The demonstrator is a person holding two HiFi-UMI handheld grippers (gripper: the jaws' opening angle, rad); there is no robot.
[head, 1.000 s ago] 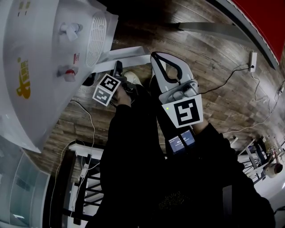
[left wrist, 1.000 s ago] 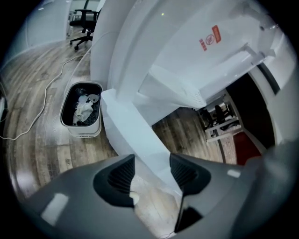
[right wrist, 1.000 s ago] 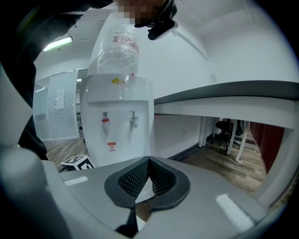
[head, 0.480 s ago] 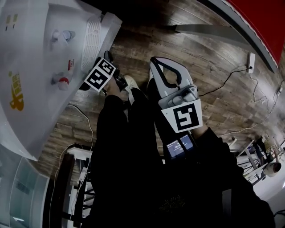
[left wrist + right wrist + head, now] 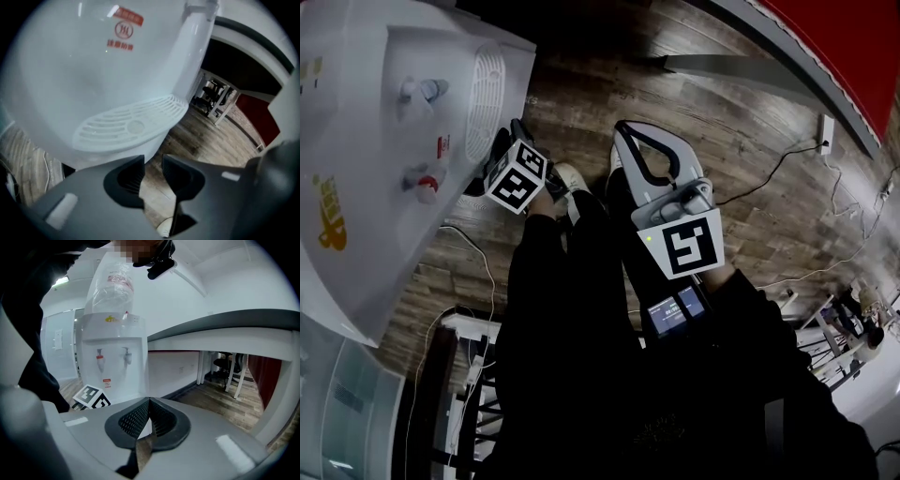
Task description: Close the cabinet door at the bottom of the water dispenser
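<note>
Left tongs point(image 5: 153, 164) now nearer the water dispenser point(image 5: 375, 178), closing on nothing; right tongs point(image 5: 150, 405) together; red label point(image 5: 124, 31) illegible.

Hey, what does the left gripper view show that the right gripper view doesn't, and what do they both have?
Only the left gripper view: the drip tray grille close up, a red label above it, and the left gripper with jaws apart and closing, only floor between them.
Only the right gripper view: the water bottle on top, both taps, the left gripper's marker cube, and the right gripper with jaws together, empty.
Both: the white water dispenser and the wooden floor.
</note>
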